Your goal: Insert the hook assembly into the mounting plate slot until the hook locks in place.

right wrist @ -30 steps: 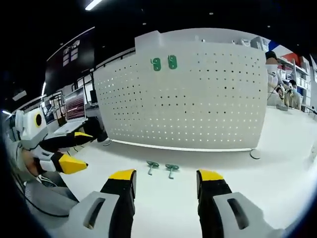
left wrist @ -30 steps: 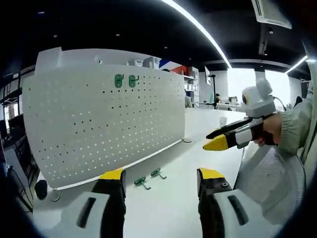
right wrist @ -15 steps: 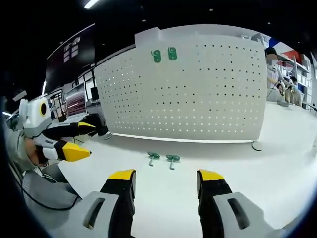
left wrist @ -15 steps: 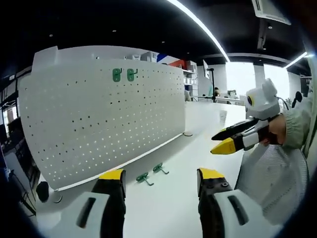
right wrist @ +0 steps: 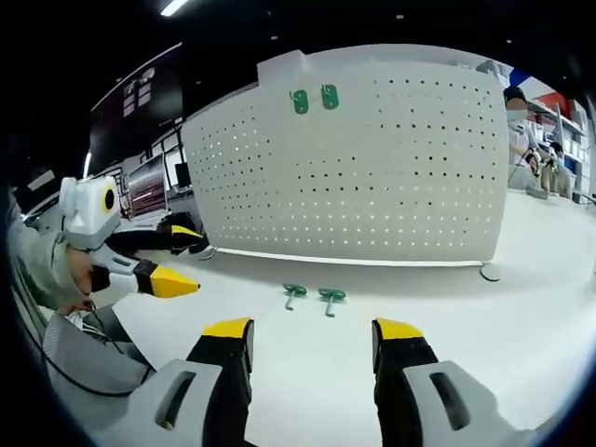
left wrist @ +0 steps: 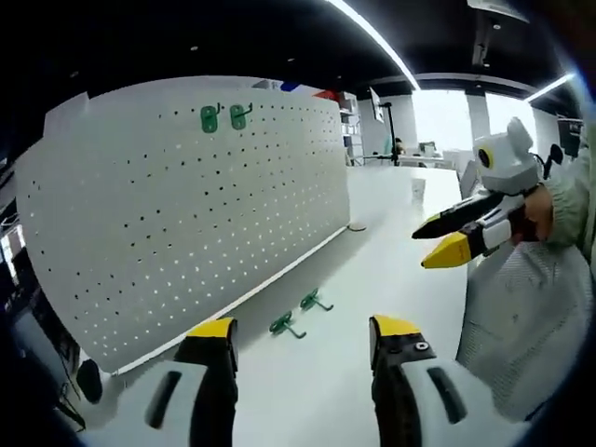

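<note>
Green plastic hooks, two of them, lie loose on the white surface (right wrist: 521, 345) just in front of the foot of the white perforated mounting plate (right wrist: 372, 177), which stands upright. From my right tool (right wrist: 312, 345) they sit straight ahead and a little beyond the yellow-tipped jaws: the left loose hook (right wrist: 294, 294) and the right loose hook (right wrist: 331, 298) lie side by side, each with its stem pointing back toward me. In the left gripper view the same pair (left wrist: 300, 313) lies ahead of my left tool (left wrist: 303, 345), angled along the board's base. I judge the right tool better lined up for the pick, being square to the stems. Two more green hooks (right wrist: 314, 99) already hang high on the plate. Both tools are spread wide, released, holding and touching nothing. The coming move, as I read it, is forward and down onto one stem.
</note>
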